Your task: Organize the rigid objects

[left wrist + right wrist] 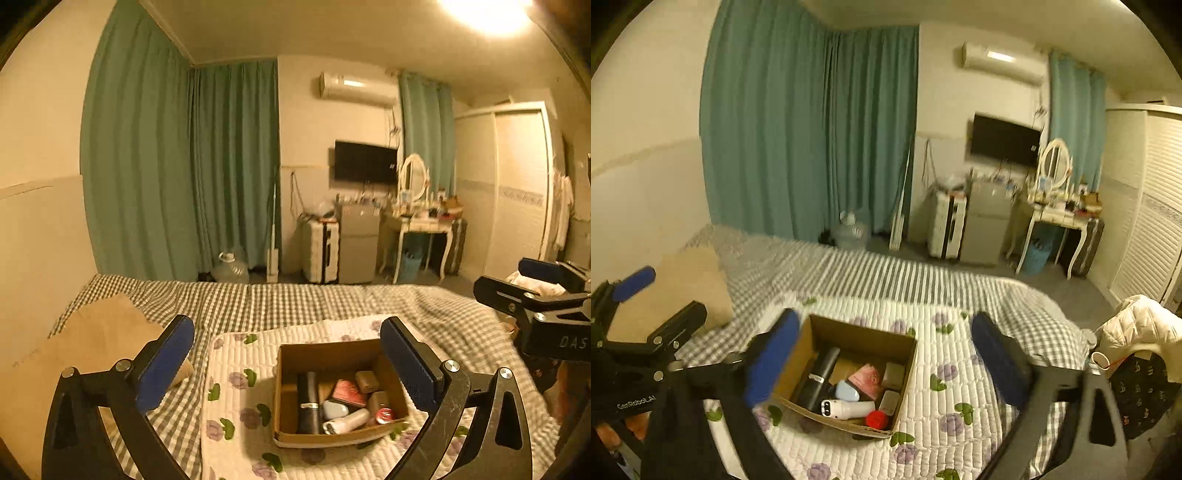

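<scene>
Now both my grippers hang above the bed, fingers spread wide and holding nothing. From my left wrist camera, my left gripper frames the cardboard box, which sits toward five o'clock of the view's centre, between my two blue pads. The box rests on a white quilted mat printed with purple flowers and green leaves, and the mat lies on the grey checked bedspread.

Inside the box, a black cylinder lies along the nine o'clock side. Beside it sit a pale blue oval piece, a white handheld device near the six o'clock wall, a pink packet, two small tan blocks and a red round thing at the four o'clock corner. They crowd together, touching; I cannot tell exactly what most of them are.

My right gripper shows at three o'clock of the left view, well apart from the box. In its own camera, the right gripper is blurred, jaws wide, with the box between them, nearer the left finger. A tan cushion lies on the bedspread at nine o'clock. A white jacket lies at three o'clock in the right view.
</scene>
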